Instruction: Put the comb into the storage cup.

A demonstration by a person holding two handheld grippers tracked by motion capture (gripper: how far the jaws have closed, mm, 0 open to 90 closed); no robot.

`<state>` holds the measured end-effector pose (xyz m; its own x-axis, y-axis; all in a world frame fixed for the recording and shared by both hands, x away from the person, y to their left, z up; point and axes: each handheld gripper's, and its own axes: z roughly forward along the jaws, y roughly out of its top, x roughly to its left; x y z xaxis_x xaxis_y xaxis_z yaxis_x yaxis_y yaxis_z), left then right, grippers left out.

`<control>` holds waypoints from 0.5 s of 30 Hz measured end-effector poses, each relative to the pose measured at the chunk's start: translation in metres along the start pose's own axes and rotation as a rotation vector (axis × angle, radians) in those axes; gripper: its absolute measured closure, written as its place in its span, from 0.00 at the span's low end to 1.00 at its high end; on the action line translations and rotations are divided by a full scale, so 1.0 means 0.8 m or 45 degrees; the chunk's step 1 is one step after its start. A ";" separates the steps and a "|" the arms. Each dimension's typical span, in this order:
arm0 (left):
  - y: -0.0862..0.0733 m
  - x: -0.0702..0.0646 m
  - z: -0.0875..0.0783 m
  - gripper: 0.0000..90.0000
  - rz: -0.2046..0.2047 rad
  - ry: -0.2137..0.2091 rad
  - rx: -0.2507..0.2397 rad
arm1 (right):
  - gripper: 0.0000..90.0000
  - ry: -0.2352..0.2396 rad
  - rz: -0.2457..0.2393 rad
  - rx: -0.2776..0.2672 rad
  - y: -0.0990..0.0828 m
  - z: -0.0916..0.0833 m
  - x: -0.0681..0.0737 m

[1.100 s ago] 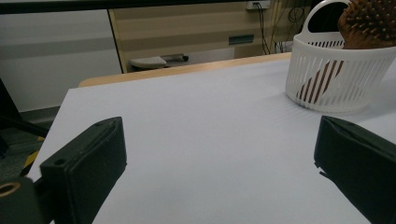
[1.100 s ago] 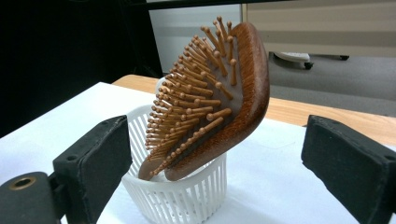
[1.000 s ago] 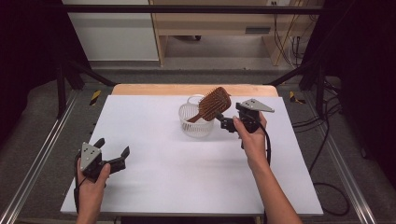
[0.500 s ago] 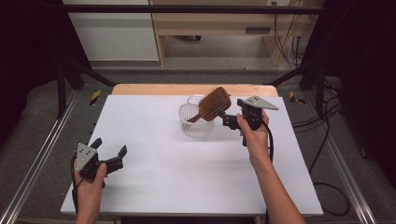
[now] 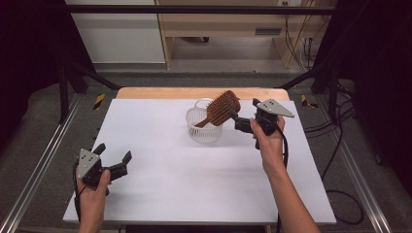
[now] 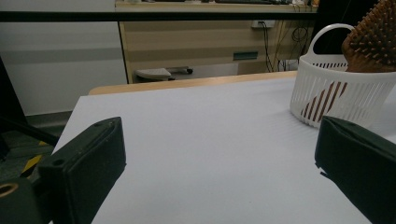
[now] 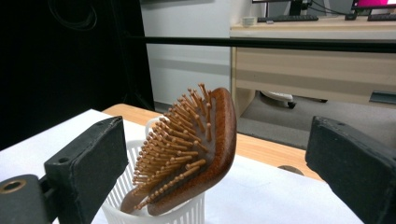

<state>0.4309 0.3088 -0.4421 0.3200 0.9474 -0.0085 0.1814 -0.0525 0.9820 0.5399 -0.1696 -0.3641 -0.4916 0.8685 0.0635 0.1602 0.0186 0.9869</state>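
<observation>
The bench [image 5: 194,194] has a white top with a strip of bare wood along its far edge. On it, toward the far middle, stands a white slatted basket [image 5: 204,126] with a loop handle on its far rim. A wooden brush [image 5: 221,109] leans in the basket, handle end down inside and the bristled head sticking up above the rim, tilted toward the right.

The right hand-held gripper [image 5: 241,122] is held just to the right of the basket, level with the brush head; its jaws are spread wide, with nothing between them. In the right gripper view the brush [image 7: 194,149] stands between the two jaws but farther off, touching neither.

The left hand-held gripper [image 5: 116,162] hangs over the near left part of the bench, well apart from the basket, jaws also wide apart and empty.
</observation>
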 end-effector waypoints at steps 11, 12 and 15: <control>0.000 0.001 0.000 0.02 -0.001 0.000 -0.003 | 0.06 0.011 -0.013 -0.036 0.007 -0.004 0.004; 0.000 0.001 0.000 0.02 -0.001 0.000 -0.003 | 0.06 0.013 -0.010 -0.036 0.008 -0.004 0.005; 0.000 0.001 0.000 0.02 -0.002 0.000 -0.005 | 0.06 0.017 -0.017 -0.034 0.009 -0.006 0.007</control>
<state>0.4309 0.3094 -0.4419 0.3197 0.9475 -0.0097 0.1783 -0.0501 0.9827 0.5346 -0.1671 -0.3557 -0.5048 0.8616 0.0520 0.1310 0.0169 0.9912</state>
